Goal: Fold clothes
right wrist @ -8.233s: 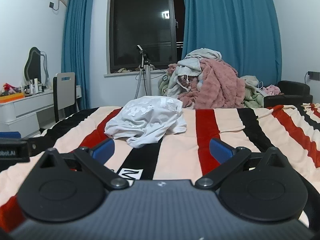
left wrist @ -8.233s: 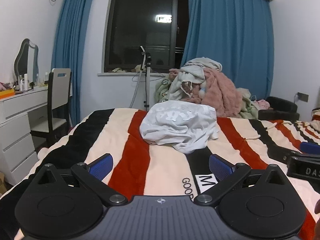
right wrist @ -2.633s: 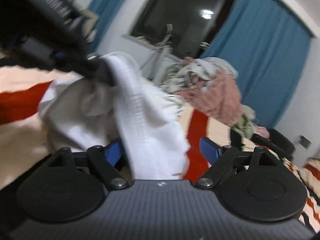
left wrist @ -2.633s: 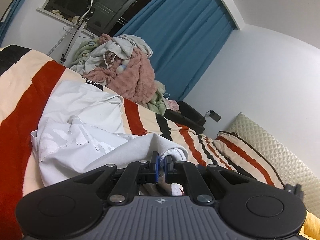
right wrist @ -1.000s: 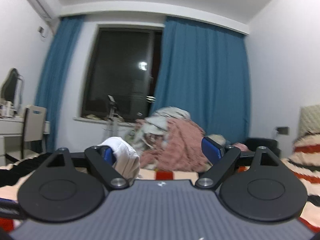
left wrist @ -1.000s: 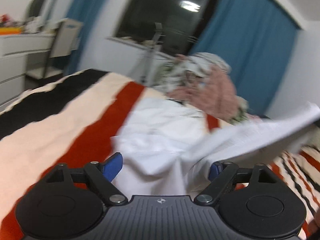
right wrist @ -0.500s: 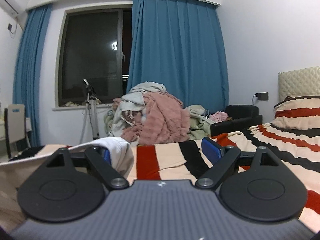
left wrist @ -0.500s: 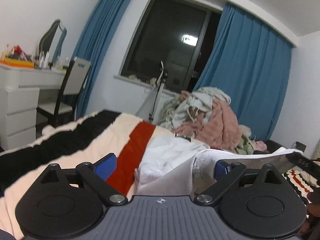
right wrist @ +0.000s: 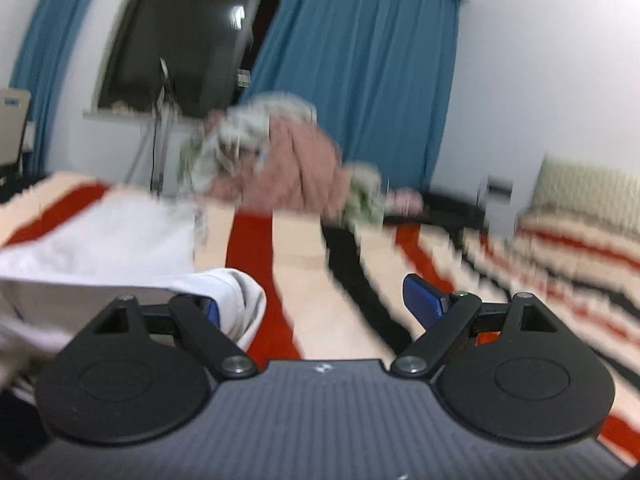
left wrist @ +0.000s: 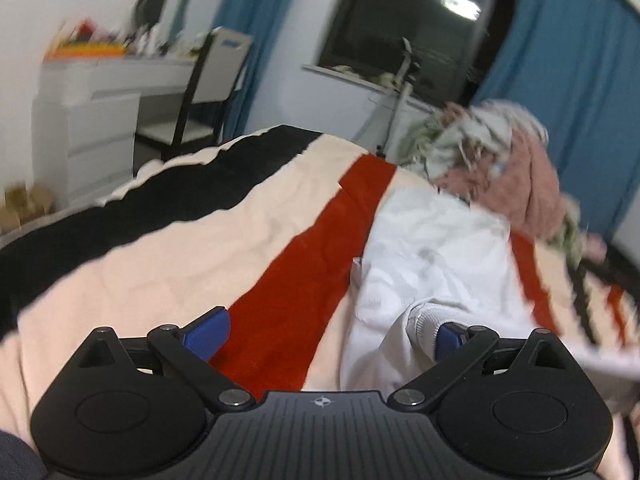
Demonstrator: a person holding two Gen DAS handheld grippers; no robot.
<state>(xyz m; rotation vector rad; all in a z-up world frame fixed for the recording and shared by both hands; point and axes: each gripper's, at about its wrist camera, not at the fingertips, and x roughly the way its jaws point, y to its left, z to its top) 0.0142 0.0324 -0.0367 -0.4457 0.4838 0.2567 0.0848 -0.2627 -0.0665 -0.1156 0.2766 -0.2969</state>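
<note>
White sweatshirt lies spread and rumpled on the striped bed, toward its far edge. Left gripper and right gripper: fingers wide, a ribbed cuff draped over one finger of each. Judged soft, light, limp; take ribbed edges. Only the right view shows the headboard.

Red, black and cream striped blanket beneath the fingers, heap of pink and grey laundry ahead, blue curtains beyond, white dresser far left.
</note>
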